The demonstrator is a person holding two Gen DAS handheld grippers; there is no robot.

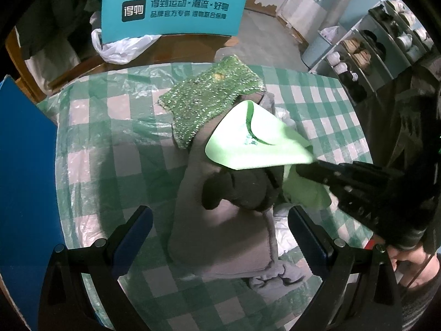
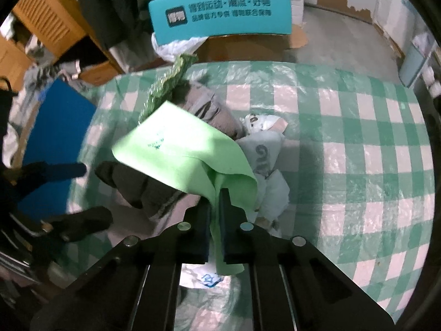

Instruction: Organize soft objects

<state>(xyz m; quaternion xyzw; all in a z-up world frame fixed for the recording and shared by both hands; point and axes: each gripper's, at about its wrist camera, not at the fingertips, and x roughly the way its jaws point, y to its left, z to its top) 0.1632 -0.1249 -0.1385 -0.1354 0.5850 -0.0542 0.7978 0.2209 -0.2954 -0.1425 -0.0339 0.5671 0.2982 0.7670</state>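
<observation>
My right gripper (image 2: 215,193) is shut on a light green cloth (image 2: 182,154) and holds it lifted above the pile; the cloth also shows in the left wrist view (image 1: 256,143), with the right gripper (image 1: 306,172) at its right. Under it lie a dark sock-like piece (image 1: 242,190), a folded grey garment (image 1: 220,237) and a green sparkly scrubbing cloth (image 1: 206,99). My left gripper (image 1: 220,218) is open and empty, hovering above the grey garment.
The green-and-white checked tablecloth (image 2: 344,138) covers the table. White printed plastic bags (image 2: 267,165) lie right of the pile. A teal printed box (image 1: 173,13), a blue board (image 1: 24,165) at the left and shoe shelves (image 1: 372,49) at the right surround the table.
</observation>
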